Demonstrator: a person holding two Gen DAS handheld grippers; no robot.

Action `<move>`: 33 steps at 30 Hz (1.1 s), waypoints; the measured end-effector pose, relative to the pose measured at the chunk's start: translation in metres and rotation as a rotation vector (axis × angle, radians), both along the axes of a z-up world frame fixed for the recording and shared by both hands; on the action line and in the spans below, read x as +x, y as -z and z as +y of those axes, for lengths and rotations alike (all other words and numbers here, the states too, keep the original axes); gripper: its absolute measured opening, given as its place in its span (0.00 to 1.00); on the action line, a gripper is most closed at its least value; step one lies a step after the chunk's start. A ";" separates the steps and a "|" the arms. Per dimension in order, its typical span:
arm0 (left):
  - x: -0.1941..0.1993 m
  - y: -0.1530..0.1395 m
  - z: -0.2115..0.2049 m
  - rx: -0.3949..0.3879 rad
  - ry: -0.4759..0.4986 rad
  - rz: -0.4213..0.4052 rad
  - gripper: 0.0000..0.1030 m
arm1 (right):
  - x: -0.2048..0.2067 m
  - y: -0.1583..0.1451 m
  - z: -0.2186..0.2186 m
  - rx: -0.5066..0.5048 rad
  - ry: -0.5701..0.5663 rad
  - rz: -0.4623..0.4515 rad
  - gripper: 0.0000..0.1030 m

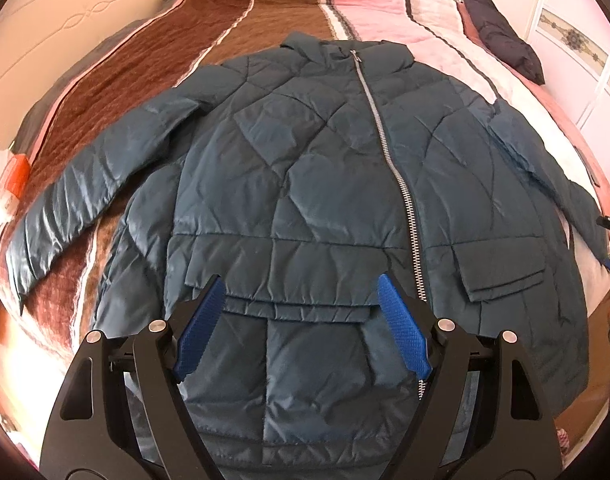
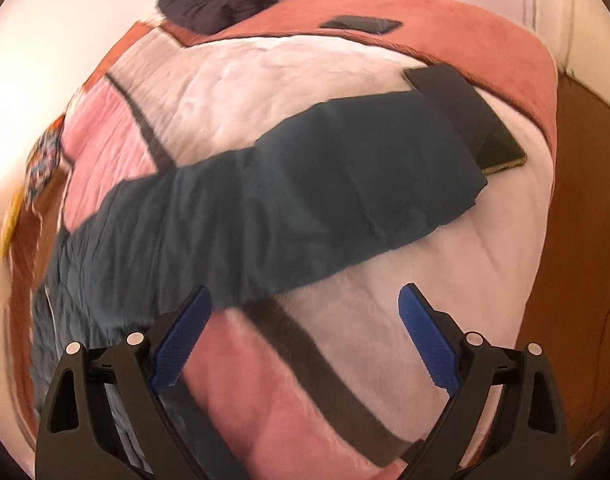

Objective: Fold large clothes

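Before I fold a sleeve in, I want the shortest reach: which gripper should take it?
Probably the right gripper. Its jaws are open just beside the outstretched sleeve, whose cuff lies partly over a dark phone. The left gripper hovers open above the jacket hem, away from both sleeves.

Cloth under your claws, hard plastic on them.
You have a quilted teal jacket (image 1: 305, 184) with a smooth, faintly glossy shell that catches light on its left sleeve, and a bright metal zipper (image 1: 389, 152) down its front. The bed blanket (image 2: 305, 80) looks soft and fuzzy, matt throughout. Your left claw (image 1: 303, 284) and right claw (image 2: 307, 294) are matt black plastic with blue pads (image 1: 403, 324) in a fine rough grid. The two phones (image 2: 465, 112) are glossy.
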State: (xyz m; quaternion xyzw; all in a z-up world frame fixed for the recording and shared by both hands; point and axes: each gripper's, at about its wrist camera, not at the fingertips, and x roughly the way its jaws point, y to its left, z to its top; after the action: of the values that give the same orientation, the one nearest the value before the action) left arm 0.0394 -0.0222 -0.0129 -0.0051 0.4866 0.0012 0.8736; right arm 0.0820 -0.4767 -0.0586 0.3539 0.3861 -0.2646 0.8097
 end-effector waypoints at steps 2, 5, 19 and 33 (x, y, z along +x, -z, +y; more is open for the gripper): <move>0.000 0.001 -0.002 0.006 0.007 0.004 0.75 | 0.001 0.010 -0.013 0.069 0.040 -0.012 0.87; -0.001 0.002 -0.002 0.011 0.008 0.008 0.75 | 0.001 0.021 -0.026 0.127 0.100 -0.031 0.82; -0.004 0.003 0.002 -0.016 0.006 0.001 0.75 | 0.001 -0.044 -0.021 -0.129 0.077 -0.152 0.11; -0.015 0.000 0.041 -0.108 -0.060 -0.053 0.75 | 0.088 -0.199 0.203 -0.479 -0.634 -0.465 0.10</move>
State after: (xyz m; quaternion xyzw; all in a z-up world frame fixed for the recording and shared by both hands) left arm 0.0247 0.0192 -0.0126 -0.0670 0.4621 0.0010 0.8843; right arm 0.1697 -0.2732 0.1404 0.0711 0.2115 0.0006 0.9748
